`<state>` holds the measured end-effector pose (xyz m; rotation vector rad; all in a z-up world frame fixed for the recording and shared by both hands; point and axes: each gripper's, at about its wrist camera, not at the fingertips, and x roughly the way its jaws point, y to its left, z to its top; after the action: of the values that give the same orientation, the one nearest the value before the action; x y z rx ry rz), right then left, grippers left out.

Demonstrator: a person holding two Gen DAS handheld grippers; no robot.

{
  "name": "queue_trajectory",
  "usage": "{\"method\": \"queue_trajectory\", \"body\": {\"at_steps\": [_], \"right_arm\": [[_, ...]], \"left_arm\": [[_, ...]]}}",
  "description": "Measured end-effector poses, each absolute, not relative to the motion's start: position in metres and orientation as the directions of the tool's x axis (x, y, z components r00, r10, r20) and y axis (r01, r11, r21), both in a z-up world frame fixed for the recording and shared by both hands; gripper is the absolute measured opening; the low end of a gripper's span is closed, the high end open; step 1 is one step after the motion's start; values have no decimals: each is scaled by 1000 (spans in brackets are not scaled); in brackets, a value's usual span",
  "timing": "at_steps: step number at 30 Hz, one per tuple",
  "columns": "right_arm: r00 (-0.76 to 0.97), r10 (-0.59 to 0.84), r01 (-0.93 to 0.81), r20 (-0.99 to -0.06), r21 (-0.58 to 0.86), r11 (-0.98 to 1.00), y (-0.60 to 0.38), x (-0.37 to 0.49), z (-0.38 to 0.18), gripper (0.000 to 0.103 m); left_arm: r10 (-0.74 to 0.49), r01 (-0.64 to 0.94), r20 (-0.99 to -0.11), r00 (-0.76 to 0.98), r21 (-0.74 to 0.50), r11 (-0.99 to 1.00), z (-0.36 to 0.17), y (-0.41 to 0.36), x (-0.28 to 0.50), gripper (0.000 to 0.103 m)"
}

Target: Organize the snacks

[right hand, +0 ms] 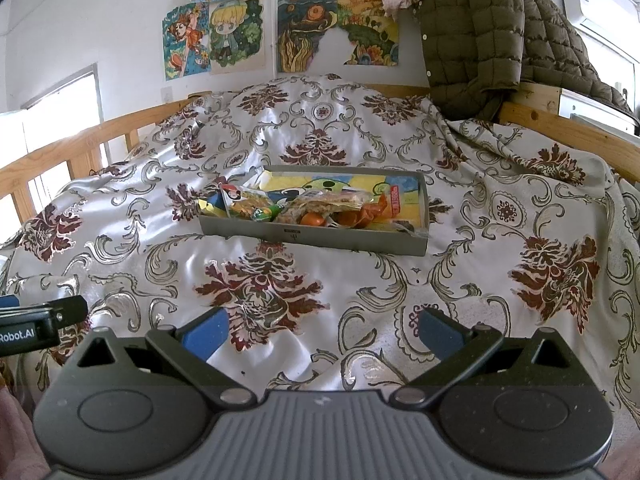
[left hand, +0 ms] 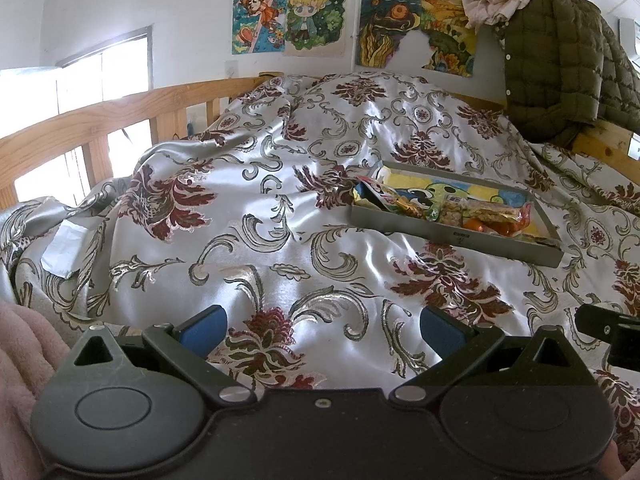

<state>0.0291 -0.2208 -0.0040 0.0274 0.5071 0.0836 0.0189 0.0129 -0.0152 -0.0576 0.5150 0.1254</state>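
While both wait low over a bed's patterned bedspread [right hand: 320, 128], the left gripper [left hand: 322, 326] and right gripper [right hand: 324, 328] stand spread apart, grasping nothing. Ahead, a shallow grey tray [right hand: 312, 236] holds heaped snacks [right hand: 304, 208], their wrappers overlapping and labels unreadable. Farther right, a quilted jacket [right hand: 480, 32] drapes the bedframe, partly cut off.

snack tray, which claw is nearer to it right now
Right, though only slightly. The right claw faces the snack tray almost straight ahead across the bedspread. The left claw sits beside it, with the tray ahead and off to its right. Both are open, empty.
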Motion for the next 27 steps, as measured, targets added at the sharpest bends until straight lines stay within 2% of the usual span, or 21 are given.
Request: {"method": "queue_trajectory", "body": {"at_steps": [10, 27], "right_arm": [[870, 86, -73, -485, 47, 996, -221, 29, -4, 103], [869, 86, -73, -487, 45, 996, -221, 29, -3, 103]], "left_arm": [[102, -122, -523, 846, -4, 993, -15, 10, 20, 102], [99, -127, -518, 850, -20, 992, -12, 11, 18, 102]]}}
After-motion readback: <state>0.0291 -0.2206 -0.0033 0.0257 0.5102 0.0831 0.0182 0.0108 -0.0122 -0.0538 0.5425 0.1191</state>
